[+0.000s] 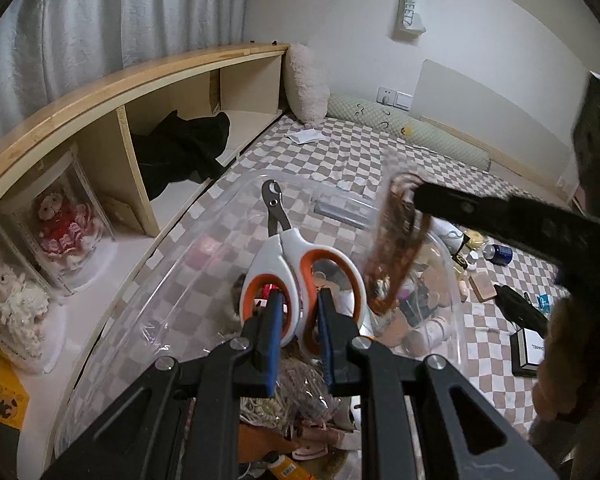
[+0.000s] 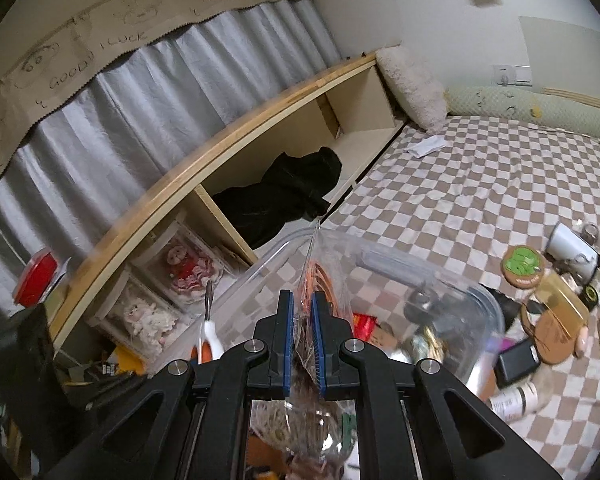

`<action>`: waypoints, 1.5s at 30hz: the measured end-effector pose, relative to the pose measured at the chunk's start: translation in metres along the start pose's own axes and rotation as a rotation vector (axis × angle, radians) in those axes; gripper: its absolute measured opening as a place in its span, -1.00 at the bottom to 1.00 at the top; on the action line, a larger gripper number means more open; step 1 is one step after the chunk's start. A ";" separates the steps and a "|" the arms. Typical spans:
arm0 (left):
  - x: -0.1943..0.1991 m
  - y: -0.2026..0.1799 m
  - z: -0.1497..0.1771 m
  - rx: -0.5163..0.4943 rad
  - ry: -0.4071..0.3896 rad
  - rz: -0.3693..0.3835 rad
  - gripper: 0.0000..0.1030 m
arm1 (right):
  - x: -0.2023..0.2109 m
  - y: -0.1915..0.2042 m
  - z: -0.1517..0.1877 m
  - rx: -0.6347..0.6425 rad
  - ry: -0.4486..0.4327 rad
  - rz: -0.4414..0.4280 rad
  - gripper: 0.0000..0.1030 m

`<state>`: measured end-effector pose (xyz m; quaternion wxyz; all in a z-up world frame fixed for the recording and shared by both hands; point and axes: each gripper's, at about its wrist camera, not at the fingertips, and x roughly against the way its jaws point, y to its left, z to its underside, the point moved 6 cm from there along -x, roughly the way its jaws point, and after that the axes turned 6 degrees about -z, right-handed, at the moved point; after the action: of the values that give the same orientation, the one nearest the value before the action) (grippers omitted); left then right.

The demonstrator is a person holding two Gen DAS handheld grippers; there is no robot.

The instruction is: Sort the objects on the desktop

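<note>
In my left wrist view, my left gripper [image 1: 298,304] squeezes the middle bar between the two orange finger rings of the pet nail clippers [image 1: 300,276]. Their long way runs away from me, with the dark cutting tip pointing at the far wall. They hang over a clear plastic bin [image 1: 148,300]. The far half of the bin is bare, and the near half is full of small things. My right gripper [image 1: 420,194] comes in from the right, pinching a floppy brown bag [image 1: 396,248] over the bin's right rim.

In my right wrist view, my right gripper [image 2: 301,312] is closed on a clear plastic bag [image 2: 324,256] with orange stuff inside. The checkered bedspread [image 2: 460,184] beyond has lots of open room.
</note>
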<state>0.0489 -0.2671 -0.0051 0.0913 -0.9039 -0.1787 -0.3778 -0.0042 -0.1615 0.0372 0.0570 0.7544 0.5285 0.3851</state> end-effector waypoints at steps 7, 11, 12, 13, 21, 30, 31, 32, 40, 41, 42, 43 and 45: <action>-0.014 0.006 -0.003 0.007 0.015 -0.028 -0.67 | -0.046 -0.003 0.000 0.021 0.121 0.018 -0.76; -0.022 0.004 -0.004 -0.002 0.026 -0.038 -0.67 | -0.040 -0.013 -0.002 0.015 0.061 0.063 1.00; -0.024 0.003 -0.004 -0.004 0.029 -0.040 -0.67 | -0.040 -0.017 -0.003 0.009 0.059 0.061 1.00; -0.026 0.003 -0.004 -0.006 0.031 -0.043 -0.67 | -0.039 -0.020 -0.005 0.003 0.057 0.059 1.00; -0.039 -0.013 -0.003 -0.020 0.067 -0.036 -0.67 | -0.009 -0.060 -0.011 -0.106 0.027 0.049 1.00; -0.070 -0.036 -0.007 -0.001 0.139 -0.035 -0.66 | 0.008 -0.082 0.008 -0.129 0.076 0.036 1.00; -0.074 -0.036 -0.008 0.005 0.146 -0.038 -0.66 | 0.008 -0.083 0.011 -0.129 0.084 0.028 1.00; -0.078 -0.036 -0.008 0.013 0.154 -0.043 -0.66 | 0.008 -0.084 0.013 -0.129 0.091 0.020 1.00; -0.102 -0.034 -0.002 0.036 0.197 -0.092 -0.36 | 0.010 -0.084 0.025 -0.105 0.111 -0.011 1.00; -0.104 -0.034 -0.001 0.033 0.199 -0.102 -0.05 | 0.010 -0.084 0.025 -0.101 0.111 -0.011 1.00; -0.104 -0.034 -0.001 0.031 0.193 -0.113 0.65 | 0.009 -0.085 0.025 -0.101 0.112 -0.013 1.00; -0.103 -0.034 -0.002 0.031 0.177 -0.127 0.88 | 0.009 -0.086 0.025 -0.103 0.112 -0.017 1.00; -0.100 -0.034 -0.004 0.022 0.153 -0.144 0.88 | 0.009 -0.087 0.026 -0.108 0.112 -0.021 1.00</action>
<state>-0.0323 -0.2621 -0.0723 0.0872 -0.8560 -0.2400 -0.4495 -0.0519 -0.1076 -0.0187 0.0719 0.7219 0.5171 0.4542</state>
